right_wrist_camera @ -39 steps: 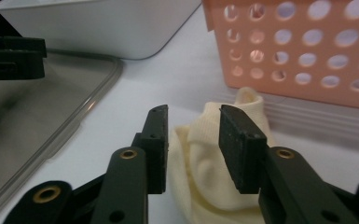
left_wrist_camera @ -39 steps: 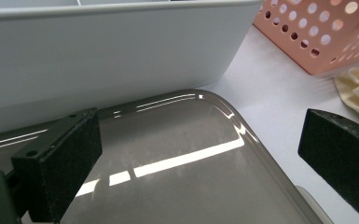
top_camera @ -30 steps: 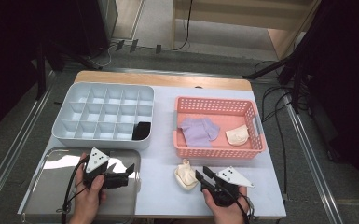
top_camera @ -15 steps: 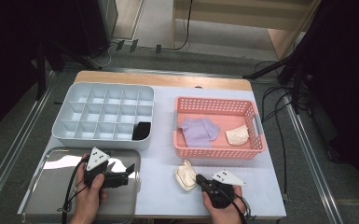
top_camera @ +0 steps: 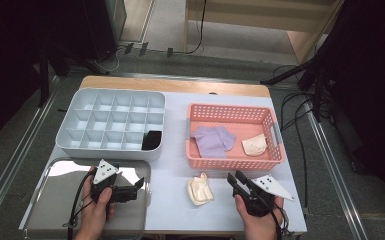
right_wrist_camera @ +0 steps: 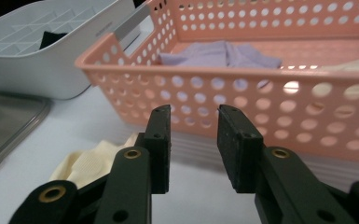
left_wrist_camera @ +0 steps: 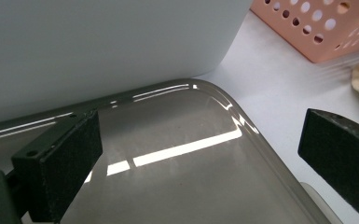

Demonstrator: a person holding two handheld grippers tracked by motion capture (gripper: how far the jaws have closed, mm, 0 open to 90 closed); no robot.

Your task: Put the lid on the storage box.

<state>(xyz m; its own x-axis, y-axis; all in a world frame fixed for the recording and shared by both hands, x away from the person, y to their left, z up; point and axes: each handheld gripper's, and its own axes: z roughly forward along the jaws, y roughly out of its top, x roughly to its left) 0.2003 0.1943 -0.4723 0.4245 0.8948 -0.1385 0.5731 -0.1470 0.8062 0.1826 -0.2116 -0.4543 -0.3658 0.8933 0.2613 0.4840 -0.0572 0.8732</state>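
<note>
A crumpled cream cloth [top_camera: 200, 189] lies on the white table in front of the pink basket [top_camera: 230, 162]. My right gripper [top_camera: 235, 176] hovers just right of that cloth, pointing at the basket wall [right_wrist_camera: 261, 88]. Its jaws [right_wrist_camera: 193, 114] have just been opening and nothing is between them; the cream cloth [right_wrist_camera: 88, 161] lies to their left. In the basket lie a purple cloth [top_camera: 214, 140] and a second cream cloth [top_camera: 255, 145]. My left gripper [top_camera: 139, 190] rests over the metal tray [top_camera: 55, 210], open wide [left_wrist_camera: 200, 121] and holding nothing.
A grey compartment box [top_camera: 105, 150] stands behind the tray, with a black item [top_camera: 152, 140] in its front right cell. The box wall [left_wrist_camera: 98, 46] rises close ahead of the left gripper. Cables run along the floor at the right.
The right gripper was close against the cream cloth's near right side half a second ago; it now stands a little farther right with jaws apart. The cloth stays on the table. The left gripper kept still.
</note>
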